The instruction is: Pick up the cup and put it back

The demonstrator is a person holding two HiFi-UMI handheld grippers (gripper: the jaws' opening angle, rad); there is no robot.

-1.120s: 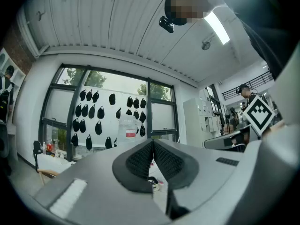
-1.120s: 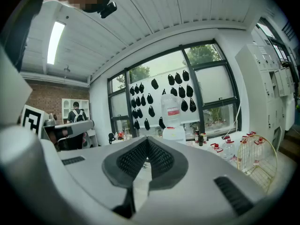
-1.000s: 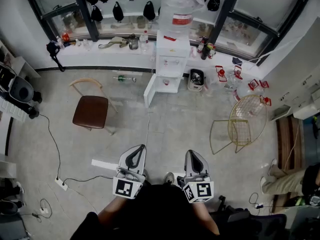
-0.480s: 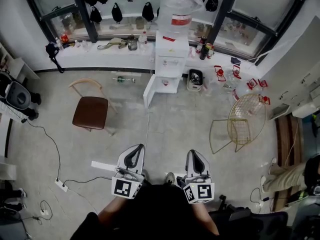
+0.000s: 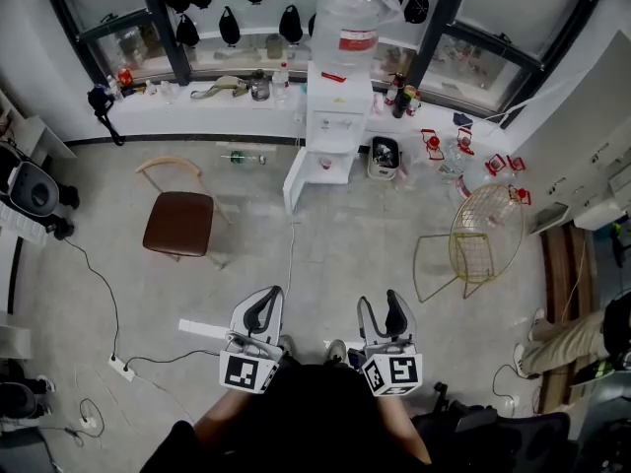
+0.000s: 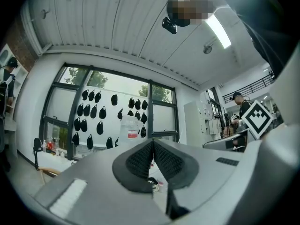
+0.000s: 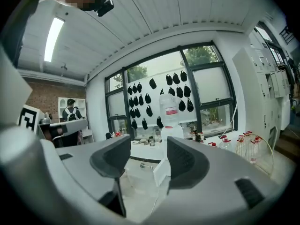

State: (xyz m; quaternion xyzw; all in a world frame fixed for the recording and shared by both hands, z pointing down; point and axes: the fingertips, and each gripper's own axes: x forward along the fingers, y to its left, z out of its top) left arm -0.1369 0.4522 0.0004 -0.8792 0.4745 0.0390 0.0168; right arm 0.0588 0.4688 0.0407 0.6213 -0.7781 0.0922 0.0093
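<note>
The cup cannot be picked out in any view: the small clutter on the far window ledge (image 5: 217,101) and around the water dispenser (image 5: 340,116) is too tiny to name, so its place and look stay unknown. The person's body hides the near floor, and a second person (image 5: 572,348) is cut off at the right edge.

The floor (image 5: 325,244) is grey and bare-looking, crossed by a cable (image 5: 104,284) at the left. 2 chairs stand on it: a brown-seated wooden chair (image 5: 179,218) at the left and a gold wire chair (image 5: 483,235) at the right. Dark windows line the far wall.

The left gripper (image 5: 264,305) (image 6: 153,144) has its jaws pressed together on nothing. The right gripper (image 5: 382,308) (image 7: 147,156) has just been opening; its jaws stand apart with only floor between them.
</note>
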